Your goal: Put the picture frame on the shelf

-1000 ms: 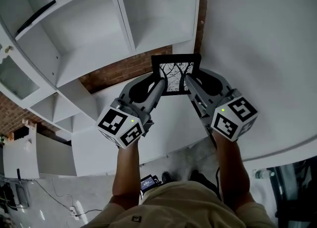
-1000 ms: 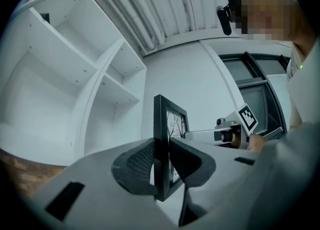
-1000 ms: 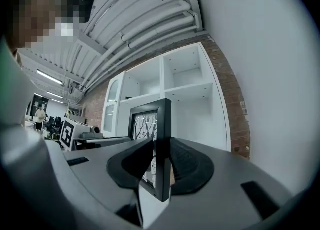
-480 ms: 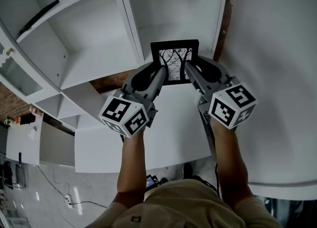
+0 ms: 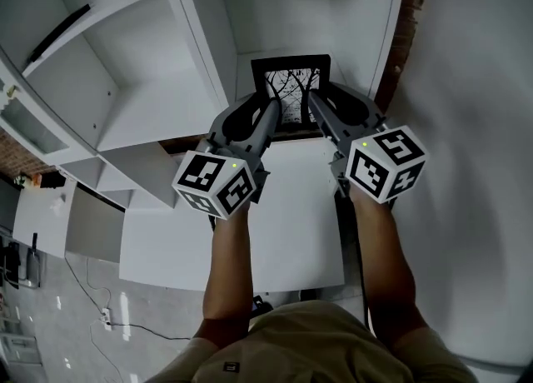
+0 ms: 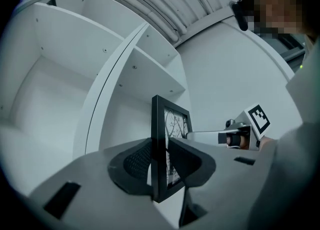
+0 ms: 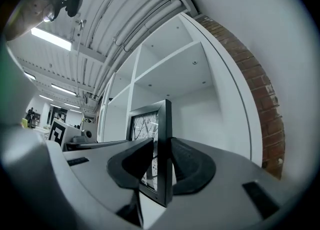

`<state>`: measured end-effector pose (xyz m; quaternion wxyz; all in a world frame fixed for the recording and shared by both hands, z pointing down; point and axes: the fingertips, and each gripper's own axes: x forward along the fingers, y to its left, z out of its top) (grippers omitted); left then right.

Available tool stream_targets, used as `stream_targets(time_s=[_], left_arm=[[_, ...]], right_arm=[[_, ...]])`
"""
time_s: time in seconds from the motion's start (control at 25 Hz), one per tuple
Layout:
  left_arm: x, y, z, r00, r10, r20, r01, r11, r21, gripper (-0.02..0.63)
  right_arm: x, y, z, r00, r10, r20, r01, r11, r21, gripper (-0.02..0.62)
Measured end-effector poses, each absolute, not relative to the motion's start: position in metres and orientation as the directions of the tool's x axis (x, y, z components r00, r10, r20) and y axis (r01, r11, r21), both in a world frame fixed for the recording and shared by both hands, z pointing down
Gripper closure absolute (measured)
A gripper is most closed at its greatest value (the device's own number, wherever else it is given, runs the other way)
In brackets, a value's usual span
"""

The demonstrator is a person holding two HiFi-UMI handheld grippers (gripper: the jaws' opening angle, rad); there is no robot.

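A black picture frame [image 5: 291, 92] with a bare-tree print is held upright between both grippers, just in front of the opening of a white shelf compartment [image 5: 283, 7]. My left gripper [image 5: 271, 120] is shut on the frame's left edge and my right gripper [image 5: 314, 112] on its right edge. In the left gripper view the frame [image 6: 160, 139] stands edge-on between the pads of the left gripper [image 6: 159, 166], with the right gripper [image 6: 235, 136] beyond. The right gripper view shows the frame [image 7: 159, 139] clamped in the right gripper [image 7: 162, 166].
More white compartments [image 5: 125, 65] lie to the left, split by a vertical divider [image 5: 200, 40]. A dark bar [image 5: 57, 30] lies on an upper left shelf. A brick strip [image 5: 412, 23] and a white wall [image 5: 475, 123] border the right. A white ledge [image 5: 250, 231] sits below the grippers.
Both grippers have carried the frame forward and up, from over the brick strip and white ledge to the mouth of the shelf compartment. The grip on the frame is unchanged.
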<state>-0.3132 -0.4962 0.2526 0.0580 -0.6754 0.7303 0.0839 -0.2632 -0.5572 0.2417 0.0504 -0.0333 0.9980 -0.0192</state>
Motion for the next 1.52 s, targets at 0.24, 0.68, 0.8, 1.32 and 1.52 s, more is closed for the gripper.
stream_targets(time_s=[0.24, 0.68, 0.8, 1.32, 1.52], left_arm=[[-0.332, -0.508, 0.258, -0.137, -0.972, -0.190, -0.991, 0.132, 0.038, 0.516], [-0.346, -0.528, 0.255, -0.184, -0.963, -0.198, -0.982, 0.188, 0.000, 0.514], [-0.347, -0.530, 0.255, -0.206, -0.959, -0.194, -0.976, 0.214, -0.025, 0.508], [-0.348, -0.533, 0.258, -0.236, -0.959, -0.158, -0.966, 0.249, -0.065, 0.500], [-0.348, -0.535, 0.257, -0.224, -0.964, -0.143, -0.971, 0.234, -0.057, 0.494]], right_arm=[[-0.284, -0.571, 0.248, -0.993, -0.044, -0.107, -0.039, 0.998, -0.046, 0.503], [-0.301, -0.592, 0.247, -0.990, -0.049, -0.134, -0.044, 0.998, -0.044, 0.502], [-0.303, -0.594, 0.248, -0.989, -0.055, -0.134, -0.050, 0.998, -0.041, 0.500], [-0.302, -0.594, 0.247, -0.992, -0.059, -0.108, -0.057, 0.998, -0.024, 0.499], [-0.299, -0.592, 0.245, -0.993, -0.072, -0.096, -0.070, 0.997, -0.032, 0.499]])
